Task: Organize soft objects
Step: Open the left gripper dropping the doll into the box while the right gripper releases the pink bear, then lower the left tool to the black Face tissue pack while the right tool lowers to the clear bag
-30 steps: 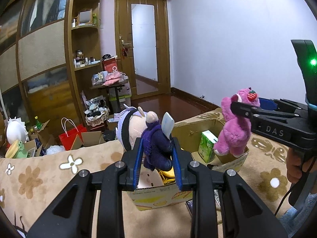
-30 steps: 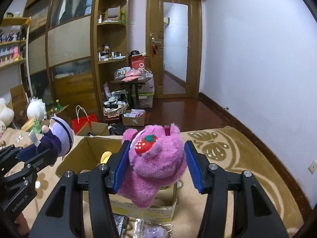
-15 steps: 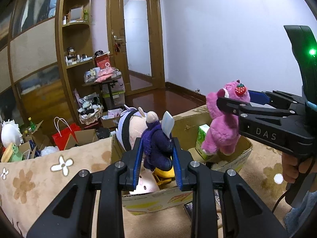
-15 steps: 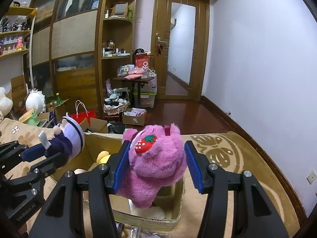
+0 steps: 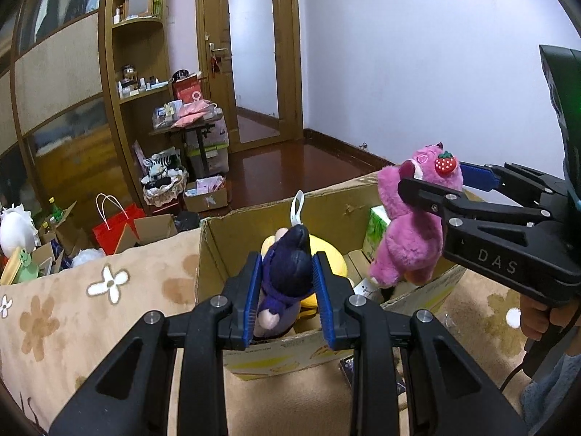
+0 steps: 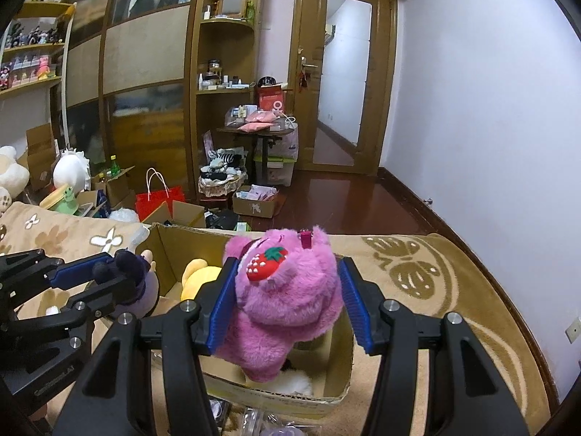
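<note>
The purple doll (image 5: 287, 272) hangs over the near half of the cardboard box (image 5: 214, 250), above a yellow plush (image 5: 326, 254), pinched tight by the nearly closed left gripper (image 5: 287, 298). At its 2 o'clock, the pink bear (image 6: 287, 301) hangs over the box's other half, squeezed in the half-open right gripper (image 6: 287, 305). Best to lower each toy below the box rim before letting go, so neither tumbles onto the floral bedspread (image 5: 72, 312).

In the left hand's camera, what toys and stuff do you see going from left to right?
White plush → red bag → purple doll in the left gripper → pink bear in the right gripper.
</note>
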The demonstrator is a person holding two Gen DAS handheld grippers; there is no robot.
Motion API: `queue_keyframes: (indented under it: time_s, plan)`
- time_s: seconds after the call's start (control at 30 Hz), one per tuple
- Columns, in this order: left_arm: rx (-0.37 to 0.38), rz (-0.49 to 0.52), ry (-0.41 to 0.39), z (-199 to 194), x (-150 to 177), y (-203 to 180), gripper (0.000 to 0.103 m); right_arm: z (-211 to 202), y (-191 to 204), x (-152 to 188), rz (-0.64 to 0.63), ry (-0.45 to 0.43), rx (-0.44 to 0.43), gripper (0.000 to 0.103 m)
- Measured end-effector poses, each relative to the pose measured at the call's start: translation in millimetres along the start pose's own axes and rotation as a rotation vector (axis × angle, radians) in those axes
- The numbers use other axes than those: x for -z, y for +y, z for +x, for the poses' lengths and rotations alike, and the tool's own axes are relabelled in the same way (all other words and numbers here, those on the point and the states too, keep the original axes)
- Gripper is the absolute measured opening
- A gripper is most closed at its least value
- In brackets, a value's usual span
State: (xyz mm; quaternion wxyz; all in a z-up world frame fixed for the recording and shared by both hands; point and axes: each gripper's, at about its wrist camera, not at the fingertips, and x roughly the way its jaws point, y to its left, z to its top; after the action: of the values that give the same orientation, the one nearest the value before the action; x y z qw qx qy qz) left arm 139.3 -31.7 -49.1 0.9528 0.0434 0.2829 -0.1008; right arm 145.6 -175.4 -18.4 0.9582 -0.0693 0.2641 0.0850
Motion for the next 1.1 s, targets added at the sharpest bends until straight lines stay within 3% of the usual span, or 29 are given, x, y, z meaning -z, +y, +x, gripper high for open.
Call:
queue_keyframes:
  time_s: [0.27,0.33,0.4,0.5,0.63,0.7,0.8,1.1]
  plan:
    - [-0.011,-0.012,0.028,5,2,5,0.029,7,4,3,-0.012,0.029,-0.031,0.059]
    - [-0.012,-0.014,0.038,6,3,6,0.035,8,6,4,-0.014,0.037,-0.039,0.06]
    - [-0.022,-0.017,0.04,7,4,6,0.05,10,5,5,-0.01,0.05,-0.05,0.061]
    - [-0.032,-0.025,0.024,4,5,7,0.056,11,5,6,-0.001,0.056,-0.057,0.064]
    - [-0.037,-0.037,0.031,3,4,10,0.061,6,1,6,0.015,0.045,-0.059,0.072]
    - [-0.044,-0.045,0.033,3,4,12,0.072,5,0,6,0.021,0.045,-0.058,0.073]
    - [-0.04,-0.052,0.034,1,4,14,0.079,3,-3,5,0.035,0.045,-0.059,0.084]
    - [-0.058,-0.027,0.036,-8,6,4,0.091,-8,-5,4,0.061,0.047,-0.067,0.102]
